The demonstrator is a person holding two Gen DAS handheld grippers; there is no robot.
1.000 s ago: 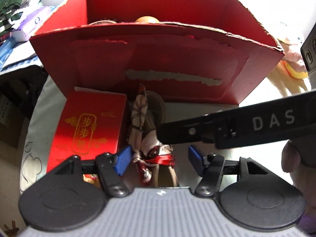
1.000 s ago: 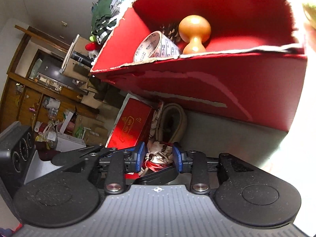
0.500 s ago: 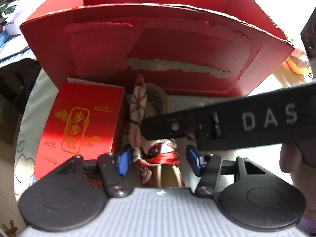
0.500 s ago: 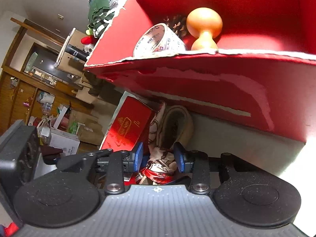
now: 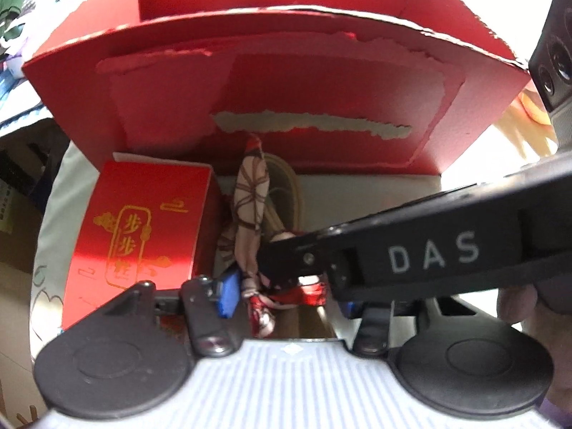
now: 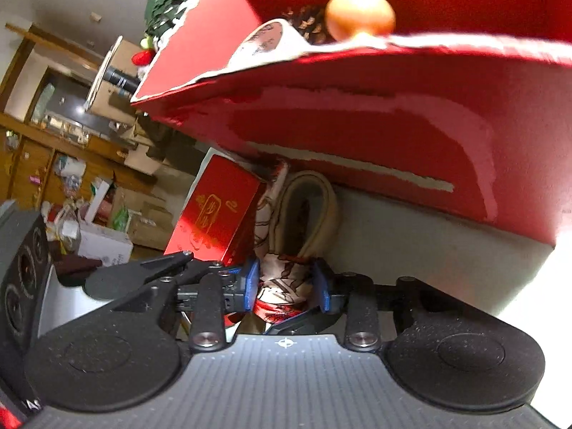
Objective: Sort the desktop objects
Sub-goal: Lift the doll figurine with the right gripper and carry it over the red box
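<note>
A patterned red-and-white scarf (image 5: 250, 211) lies tied to a beige loop handle (image 5: 286, 193) in front of a big red cardboard box (image 5: 271, 82). My right gripper (image 6: 286, 286) is shut on the scarf (image 6: 282, 282); its black finger marked DAS (image 5: 429, 250) crosses the left wrist view. My left gripper (image 5: 286, 296) is open, its blue pads either side of the scarf's lower end. The red box (image 6: 357, 121) holds a wooden knob (image 6: 359, 14), a tape roll (image 6: 264, 43) and a pine cone (image 6: 307, 23).
A small red gift box with gold characters (image 5: 143, 228) stands left of the scarf, also in the right wrist view (image 6: 214, 214). A yellow plush toy (image 5: 529, 114) lies right of the big box. Cluttered shelves and cartons (image 6: 71, 164) are far left.
Both grippers have moved closer to the red box. The right gripper has stayed closed on the scarf and the scarf's upper end now stands higher against the box front.
</note>
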